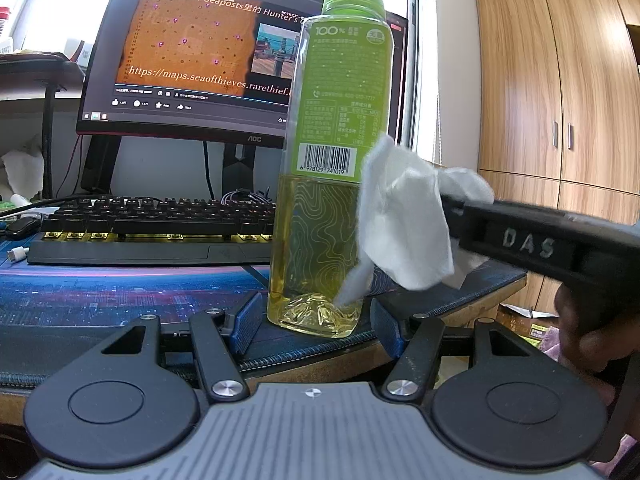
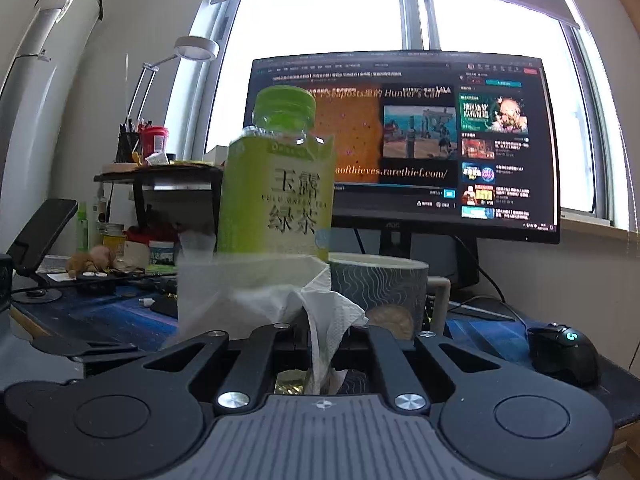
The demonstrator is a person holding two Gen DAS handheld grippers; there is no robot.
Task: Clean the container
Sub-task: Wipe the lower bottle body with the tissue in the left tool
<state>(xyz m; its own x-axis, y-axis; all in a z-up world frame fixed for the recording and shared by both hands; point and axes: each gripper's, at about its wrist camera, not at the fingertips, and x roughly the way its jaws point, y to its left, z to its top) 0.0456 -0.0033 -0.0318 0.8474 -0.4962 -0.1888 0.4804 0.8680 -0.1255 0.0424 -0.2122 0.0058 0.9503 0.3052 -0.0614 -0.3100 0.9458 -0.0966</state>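
Note:
A clear green-tea bottle [image 1: 332, 152] with a green cap and yellow liquid stands upright on the desk mat near its front edge. My left gripper [image 1: 316, 322] is open, its blue pads on either side of the bottle's base without touching. My right gripper [image 1: 452, 216] comes in from the right, shut on a white tissue [image 1: 404, 220] that lies against the bottle's right side. In the right wrist view the tissue [image 2: 320, 320] bunches between the shut fingers [image 2: 316, 340], right in front of the bottle [image 2: 280, 184].
A monitor [image 1: 208, 52] and black keyboard [image 1: 160, 220] stand behind the bottle. A patterned mug [image 2: 380, 292] stands right of it, a black mouse [image 2: 564, 354] farther right. A shelf with clutter [image 2: 156, 168] and a phone stand [image 2: 40, 236] are at left. A wooden wardrobe [image 1: 560, 80] stands beyond the desk.

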